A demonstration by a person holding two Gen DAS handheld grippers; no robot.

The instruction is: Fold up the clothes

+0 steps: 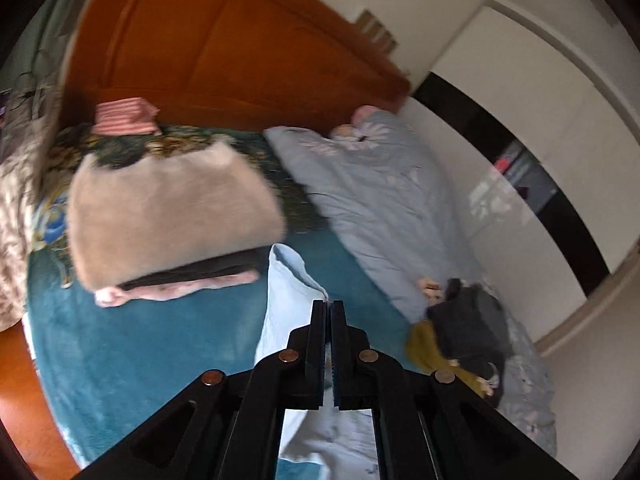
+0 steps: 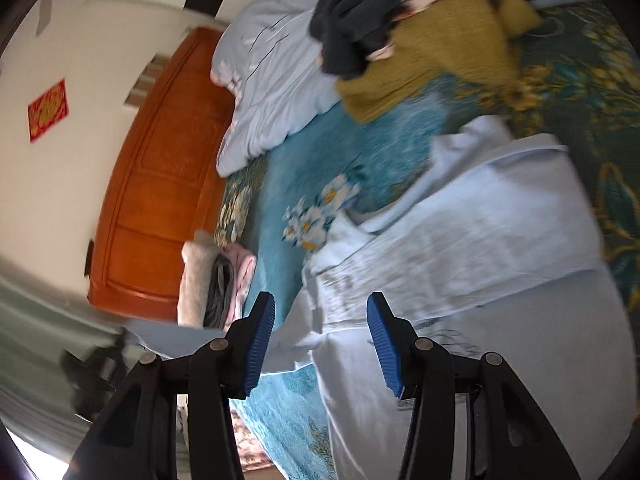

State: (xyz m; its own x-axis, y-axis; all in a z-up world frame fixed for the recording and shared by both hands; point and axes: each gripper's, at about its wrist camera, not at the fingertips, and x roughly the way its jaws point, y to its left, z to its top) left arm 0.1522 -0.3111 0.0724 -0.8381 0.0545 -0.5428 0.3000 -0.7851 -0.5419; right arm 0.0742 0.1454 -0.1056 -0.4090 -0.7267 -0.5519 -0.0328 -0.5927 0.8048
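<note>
Left gripper (image 1: 329, 303) low over the bed, jaws pressed together on a fold of the light blue garment (image 1: 289, 280), lifting that edge into a narrow upright ridge. Right gripper (image 2: 321, 312) tilted steeply, jaws spread wide with blue pads (image 2: 262, 344) showing, hovering above the same light blue garment (image 2: 472, 232) with nothing between them.

Garment pale blue, thin, lightly creased, spread mostly flat across the teal floral bedspread (image 2: 320, 152), one upper portion doubled over with a straight folded edge; faint print along its middle, too blurred to read.

Stack of folded clothes (image 1: 172, 216) to the left of the pinched ridge in the left view: fluffy beige on top, dark and pink layers beneath, well apart from the garment. Small red-striped folded item (image 1: 124, 116) beyond, near the wooden headboard (image 1: 224, 44). Pale blue duvet (image 1: 384, 200) bunched along the far side, with a heap of unfolded clothes (image 2: 420, 32), mustard and dark pieces, just beside the garment's far end. Bare teal bedspread between garment and stack. White wardrobe (image 1: 540, 120) past the duvet.
</note>
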